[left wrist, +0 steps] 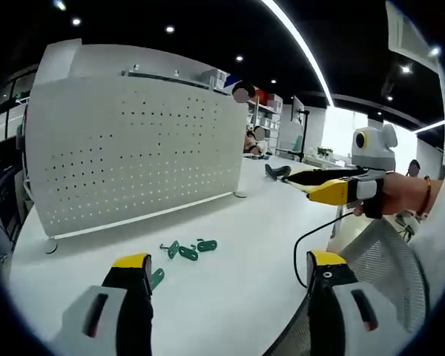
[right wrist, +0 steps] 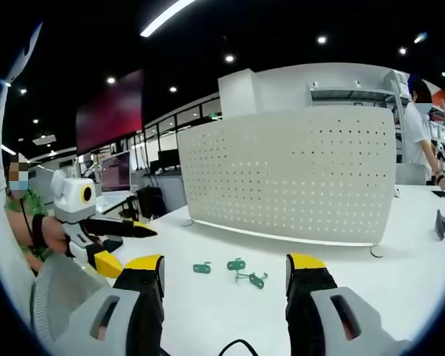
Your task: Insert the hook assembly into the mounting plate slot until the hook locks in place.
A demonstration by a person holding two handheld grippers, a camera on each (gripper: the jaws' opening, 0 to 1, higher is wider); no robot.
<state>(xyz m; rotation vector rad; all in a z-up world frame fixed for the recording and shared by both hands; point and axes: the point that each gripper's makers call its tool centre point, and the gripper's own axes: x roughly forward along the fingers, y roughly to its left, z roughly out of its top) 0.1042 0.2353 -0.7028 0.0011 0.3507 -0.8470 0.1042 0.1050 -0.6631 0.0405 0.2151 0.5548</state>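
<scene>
1. Left gripper (left wrist: 230, 278) hovered above the white table (left wrist: 230, 222), jaws spread wide with nothing between them.
2. Right gripper (right wrist: 225, 285) was likewise wide and empty, held above the table (right wrist: 341, 274).
3. In the left gripper view the right gripper (left wrist: 278, 173) came in from the right in a hand (left wrist: 400, 194), raised off the table; its jaws looked closed together.
4. In the right gripper view the left gripper (right wrist: 144, 232) showed at left, held off the table edge.
5. Green hooks (left wrist: 187, 251) lay loose on the table ahead of the left jaws, in front of the pegboard (left wrist: 133, 156).
6. Right gripper view: hooks (right wrist: 237, 270) scattered between the jaws and the upright pegboard (right wrist: 297, 174), none mounted.
7. A person (right wrist: 419, 133) stood behind the board's right end.
</scene>
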